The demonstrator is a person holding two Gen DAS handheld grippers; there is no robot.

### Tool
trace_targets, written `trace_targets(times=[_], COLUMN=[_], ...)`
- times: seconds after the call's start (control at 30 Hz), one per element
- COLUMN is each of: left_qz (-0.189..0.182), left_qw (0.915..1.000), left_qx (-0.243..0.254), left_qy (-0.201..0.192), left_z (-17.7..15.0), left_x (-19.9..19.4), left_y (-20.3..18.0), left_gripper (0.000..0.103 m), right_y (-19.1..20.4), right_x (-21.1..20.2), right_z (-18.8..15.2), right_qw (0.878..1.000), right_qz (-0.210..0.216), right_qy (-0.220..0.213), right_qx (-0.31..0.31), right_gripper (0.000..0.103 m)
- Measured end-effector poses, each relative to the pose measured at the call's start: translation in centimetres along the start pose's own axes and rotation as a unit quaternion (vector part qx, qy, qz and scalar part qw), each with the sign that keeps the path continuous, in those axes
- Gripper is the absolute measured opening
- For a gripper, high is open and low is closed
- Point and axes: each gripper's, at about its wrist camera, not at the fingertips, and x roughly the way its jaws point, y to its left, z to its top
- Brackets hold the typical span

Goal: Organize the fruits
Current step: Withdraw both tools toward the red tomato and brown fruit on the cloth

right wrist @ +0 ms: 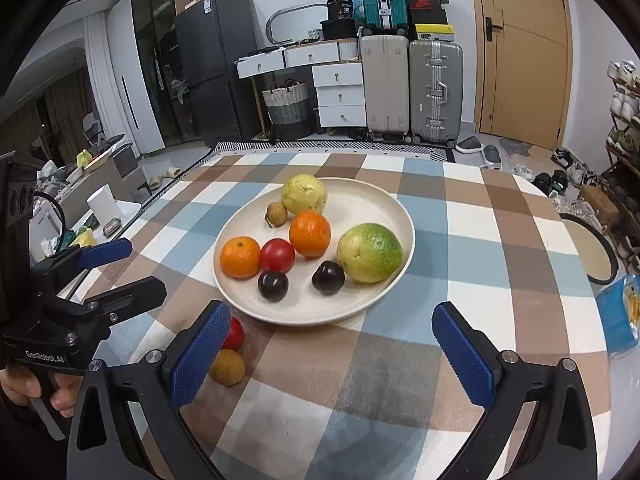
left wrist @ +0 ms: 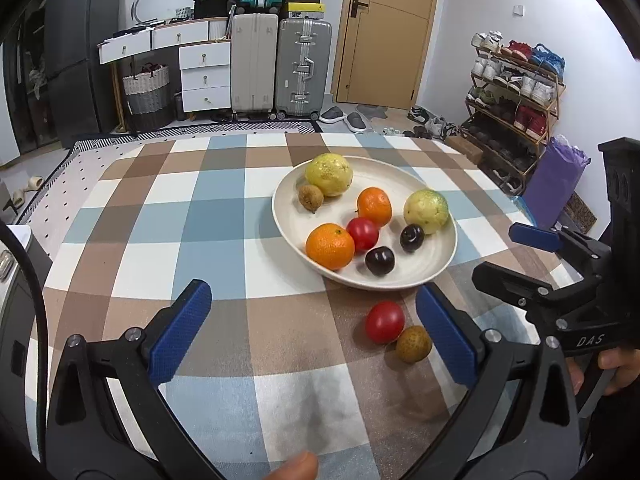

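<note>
Fruit gathered on a cream plate [left wrist: 436, 268], two pieces loose on the checked surface [left wrist: 224, 216].

The plate holds two yellow-green guavas, two oranges, a red tomato, two dark plums and a small brown fruit. A red tomato [left wrist: 385, 321] and a brown longan [left wrist: 413, 344], touching, lie just before the plate, near the inner finger of the left gripper [left wrist: 312, 332]; it and the right gripper [right wrist: 330, 356] gape wide, holding nothing.

Matt plate [left wrist: 444, 264], checked cloth [left wrist: 224, 216], textured fingers [left wrist: 182, 338].
</note>
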Motion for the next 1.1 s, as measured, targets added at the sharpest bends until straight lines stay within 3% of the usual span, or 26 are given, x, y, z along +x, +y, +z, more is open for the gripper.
trace_targets(times=[1.1], left_qz=[0.015], left_qw=[0.9986], left_qx=[-0.033], left_qy=[0.038], left_z=[-3.1], left_x=[1.9], left_y=[2.6], left_gripper=[0.102], right_y=[4.4], right_x=[3.7], right_z=[-3.7], right_qw=[0.994], right_qz=[0.047], right_qy=[0.084], right_qx=[-0.057], right_gripper=[0.102])
